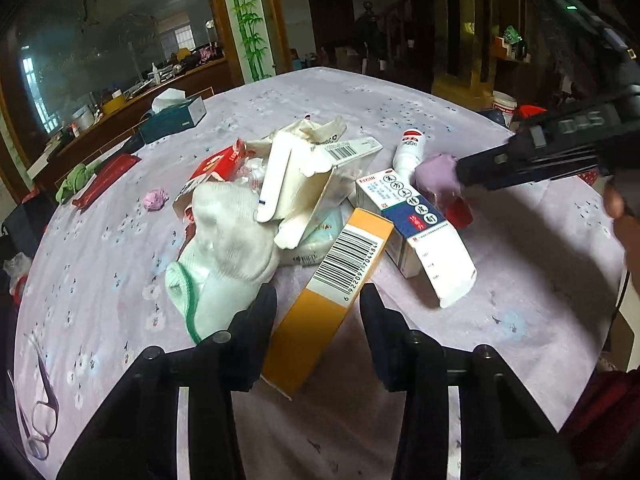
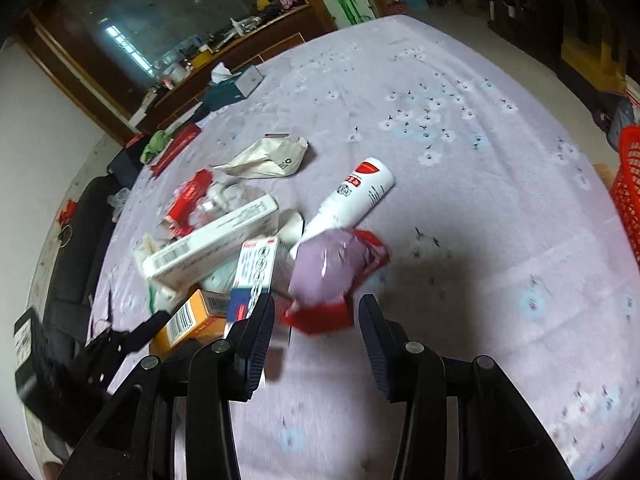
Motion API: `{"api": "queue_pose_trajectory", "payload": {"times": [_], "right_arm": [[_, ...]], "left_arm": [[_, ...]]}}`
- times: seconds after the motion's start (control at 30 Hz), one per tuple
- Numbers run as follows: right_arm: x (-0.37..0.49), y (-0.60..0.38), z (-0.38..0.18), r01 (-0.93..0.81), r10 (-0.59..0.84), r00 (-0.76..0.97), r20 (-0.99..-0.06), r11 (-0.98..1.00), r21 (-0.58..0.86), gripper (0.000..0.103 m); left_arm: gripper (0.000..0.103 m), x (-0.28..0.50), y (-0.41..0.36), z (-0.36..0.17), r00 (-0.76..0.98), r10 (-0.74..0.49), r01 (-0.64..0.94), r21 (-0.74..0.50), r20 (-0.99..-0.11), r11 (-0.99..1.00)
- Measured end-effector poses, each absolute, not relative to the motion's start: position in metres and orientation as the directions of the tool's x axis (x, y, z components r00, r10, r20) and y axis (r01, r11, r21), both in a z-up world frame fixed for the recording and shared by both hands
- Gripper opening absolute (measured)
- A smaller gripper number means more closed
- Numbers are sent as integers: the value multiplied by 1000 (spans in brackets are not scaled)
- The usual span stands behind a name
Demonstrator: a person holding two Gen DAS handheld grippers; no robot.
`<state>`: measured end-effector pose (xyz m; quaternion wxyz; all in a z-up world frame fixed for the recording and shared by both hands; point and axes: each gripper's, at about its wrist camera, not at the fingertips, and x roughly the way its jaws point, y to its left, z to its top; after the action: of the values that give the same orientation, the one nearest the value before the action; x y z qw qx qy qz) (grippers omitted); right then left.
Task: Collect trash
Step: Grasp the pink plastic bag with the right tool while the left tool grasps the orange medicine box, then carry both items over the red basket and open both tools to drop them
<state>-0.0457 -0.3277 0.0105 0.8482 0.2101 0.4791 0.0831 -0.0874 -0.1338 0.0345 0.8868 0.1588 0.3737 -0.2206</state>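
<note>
Both the left gripper (image 1: 318, 312) and right gripper (image 2: 316, 316) seemingly gape apart.

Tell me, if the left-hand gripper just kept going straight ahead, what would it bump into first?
Most likely the orange box with the barcode: it lies between the open left gripper fingers already. Beyond it sits the blue-and-white box; depth is uncertain.
</note>
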Motion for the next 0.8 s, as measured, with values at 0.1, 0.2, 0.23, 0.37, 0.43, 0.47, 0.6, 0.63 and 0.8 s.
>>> {"api": "queue_pose_trajectory", "payload": {"times": [0.1,0.2,0.23,0.37,0.43,0.47,0.6,0.63,0.8], "right_arm": [[-30,-325,1,105,323,509,-798,897,430,47],[-20,-322,-6,117,313,499,-808,899,421,47],[-18,-320,-9,121,307,498,-811,901,416,46],[-27,-319,-6,99,288,527,-799,913,395,32],[-35,-319,-2,87,268,551,-790,923,374,32],[-43,-321,2,79,260,567,-781,927,366,32],[-69,-326,17,46,239,625,-743,939,341,31],[-76,-328,20,37,234,640,-731,942,334,32],[-105,-336,32,21,192,698,-689,957,288,32]], "left_arm": [[37,-87,-136,33,622,-279,508,106,-732,855],[32,-87,-137,31,621,-281,488,81,-732,869],[32,-87,-137,31,625,-278,479,77,-730,874],[31,-94,-131,34,645,-284,442,43,-709,896],[24,-100,-123,38,645,-316,432,-9,-696,902],[22,-104,-121,40,642,-338,433,-39,-688,901],[22,-122,-125,46,650,-384,447,-78,-656,891],[22,-128,-127,49,657,-394,451,-84,-643,889],[22,-139,-140,59,657,-442,476,-119,-611,871]]}}
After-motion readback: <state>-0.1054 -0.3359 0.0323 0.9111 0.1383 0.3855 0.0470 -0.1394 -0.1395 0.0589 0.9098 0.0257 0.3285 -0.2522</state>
